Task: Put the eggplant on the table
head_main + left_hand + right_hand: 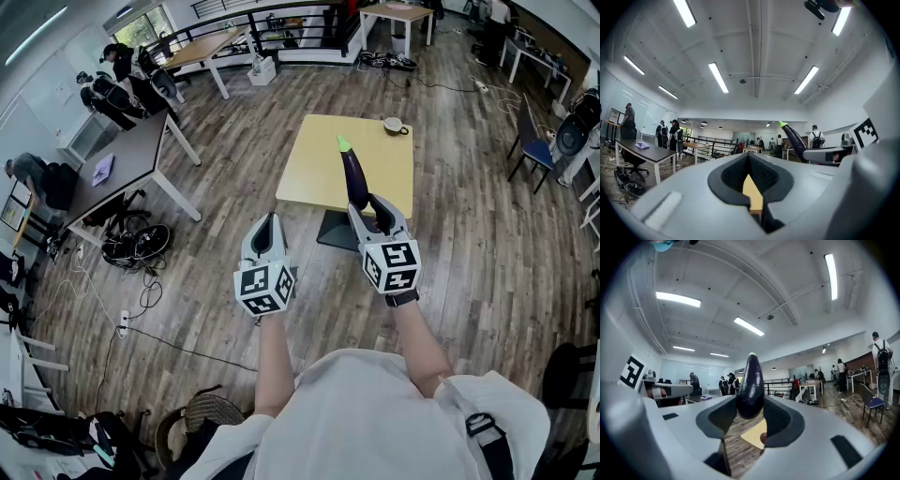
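A long, glossy dark-purple eggplant (354,173) with a green stem tip sits with its thick end clamped between the black ribbed pads of the right gripper (370,208). The rest of it sticks out past the jaw tips, green end farthest from the gripper. The right gripper view shows the eggplant (750,385) filling the gap between the jaws of that gripper (751,414). Ahead of and below the gripper lies a pale yellow square table (319,169), and the eggplant is held above its top. A small round mug (395,126) stands at the far corner, beyond the eggplant's tip and slightly right. The left gripper (270,225) is level beside the right one, apart from it, jaws pressed together on nothing.
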Demonstrator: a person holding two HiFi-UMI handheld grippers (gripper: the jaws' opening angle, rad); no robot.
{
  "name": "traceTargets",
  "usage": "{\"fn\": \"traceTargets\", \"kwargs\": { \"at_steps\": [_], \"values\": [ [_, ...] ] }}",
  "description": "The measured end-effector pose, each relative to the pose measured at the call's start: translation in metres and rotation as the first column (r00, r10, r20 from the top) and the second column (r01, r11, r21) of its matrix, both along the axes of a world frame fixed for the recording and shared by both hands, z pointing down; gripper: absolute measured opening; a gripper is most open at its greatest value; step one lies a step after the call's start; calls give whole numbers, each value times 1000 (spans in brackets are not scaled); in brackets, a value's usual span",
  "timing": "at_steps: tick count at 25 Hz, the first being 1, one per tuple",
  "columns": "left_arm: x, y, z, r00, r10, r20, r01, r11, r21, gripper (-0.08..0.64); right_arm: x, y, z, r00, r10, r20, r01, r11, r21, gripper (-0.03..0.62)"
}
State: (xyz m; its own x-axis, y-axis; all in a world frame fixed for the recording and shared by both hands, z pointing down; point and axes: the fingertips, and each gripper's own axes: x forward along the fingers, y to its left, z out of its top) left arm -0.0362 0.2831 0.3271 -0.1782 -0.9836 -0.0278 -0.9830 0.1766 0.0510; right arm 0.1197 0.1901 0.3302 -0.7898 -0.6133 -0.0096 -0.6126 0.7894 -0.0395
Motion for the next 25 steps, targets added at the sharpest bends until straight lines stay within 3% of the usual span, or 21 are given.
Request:
{"fn": "traceTargets", "kwargs": {
  "at_steps": [3,7,9,17,25],
  "values": [
    [-9,6,4,1000,3,-8,-3,1000,5,8,-7,6,4,1000,7,1,-7,1000,-3,181],
    [-22,11,8,1000,17,-10,-17,1000,1,8,-17,19,-11,989,-25,146,21,999,31,181],
    [-31,15,8,1000,23,-6,-23,1000,1,8,-23,22,-18,985,-12,169,5,999,46,181],
    [-66,35,23,999,3,-43,-3,1000,11,9,-53,37,1,994,29,101,-34,998,49,181],
    [-80,-9,46,996,25,-87,-26,1000,-10,9,-75,3,20,998,42,54,-43,999,28,181]
  ]
}}
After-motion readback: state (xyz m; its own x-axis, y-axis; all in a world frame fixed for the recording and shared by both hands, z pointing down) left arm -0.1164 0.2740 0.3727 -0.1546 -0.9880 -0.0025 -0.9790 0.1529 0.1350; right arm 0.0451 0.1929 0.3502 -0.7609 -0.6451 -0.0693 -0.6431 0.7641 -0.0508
